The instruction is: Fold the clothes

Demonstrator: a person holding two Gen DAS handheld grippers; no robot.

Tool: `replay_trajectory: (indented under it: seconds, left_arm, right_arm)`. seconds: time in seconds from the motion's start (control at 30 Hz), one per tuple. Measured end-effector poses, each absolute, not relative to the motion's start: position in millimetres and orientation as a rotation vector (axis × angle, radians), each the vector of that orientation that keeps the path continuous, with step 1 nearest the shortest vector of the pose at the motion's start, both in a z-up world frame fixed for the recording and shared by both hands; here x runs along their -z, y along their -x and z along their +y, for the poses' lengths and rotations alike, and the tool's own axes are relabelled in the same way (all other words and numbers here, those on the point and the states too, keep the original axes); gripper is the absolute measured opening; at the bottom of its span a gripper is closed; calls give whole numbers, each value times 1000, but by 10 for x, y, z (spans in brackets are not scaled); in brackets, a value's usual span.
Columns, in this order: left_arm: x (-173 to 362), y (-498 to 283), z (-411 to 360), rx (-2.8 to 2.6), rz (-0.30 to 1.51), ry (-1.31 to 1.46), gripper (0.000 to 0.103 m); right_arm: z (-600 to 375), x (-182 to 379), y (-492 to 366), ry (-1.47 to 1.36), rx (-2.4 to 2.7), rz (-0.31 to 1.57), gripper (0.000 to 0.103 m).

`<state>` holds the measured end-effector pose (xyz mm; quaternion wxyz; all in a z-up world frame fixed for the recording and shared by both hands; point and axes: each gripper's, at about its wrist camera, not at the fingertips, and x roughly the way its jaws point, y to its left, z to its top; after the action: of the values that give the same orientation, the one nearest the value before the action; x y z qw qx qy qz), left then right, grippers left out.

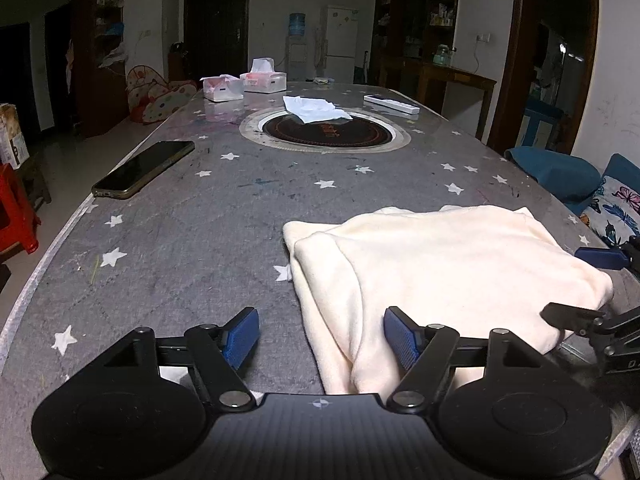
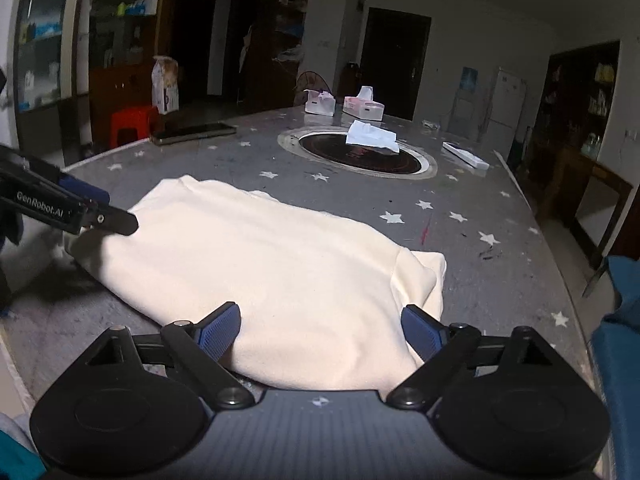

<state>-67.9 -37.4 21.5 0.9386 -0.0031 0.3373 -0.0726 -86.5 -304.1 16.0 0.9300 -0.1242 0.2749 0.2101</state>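
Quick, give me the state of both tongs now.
Left tongs: open, holding nothing, at the edge of the cloth.
Right tongs: open, astride the cloth, not gripping.

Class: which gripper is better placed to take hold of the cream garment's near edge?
Right. The right gripper has the cream garment spanning its open jaws; the left gripper straddles only its side edge.

bare table left, phone beyond

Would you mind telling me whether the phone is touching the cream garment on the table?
Apart. The left wrist view shows the phone near the table's left edge, with a wide stretch of bare starred tablecloth between it and the cream garment.
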Motion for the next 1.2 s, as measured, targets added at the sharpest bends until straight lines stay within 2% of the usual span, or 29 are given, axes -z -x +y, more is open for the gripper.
replay_trajectory:
  seconds: [0.1, 0.3, 0.8, 0.9, 1.1, 1.2]
  left_arm:
    - [-227, 693, -365, 148, 687, 8, 72]
    - [-207, 702, -355, 144, 692, 14, 73]
    - [-240, 693, -332, 145, 690, 9, 73]
    - [-297, 710, -315, 144, 672, 14, 73]
    - [-197, 663, -279, 132, 706, 27, 73]
    - [-213, 683, -260, 130, 703, 37, 73]
  right_arm:
    - [-3093, -234, 871, 239, -402, 536, 103]
    - [-3130, -144, 747, 241, -346, 586, 103]
    - [-3336, -125, 642, 286, -162, 547, 103]
    - [-3378, -219, 684, 283, -132, 483, 103]
    - [-3456, -115, 637, 300, -124, 531, 103]
    - [-3386, -182, 668, 340, -125, 497, 103]
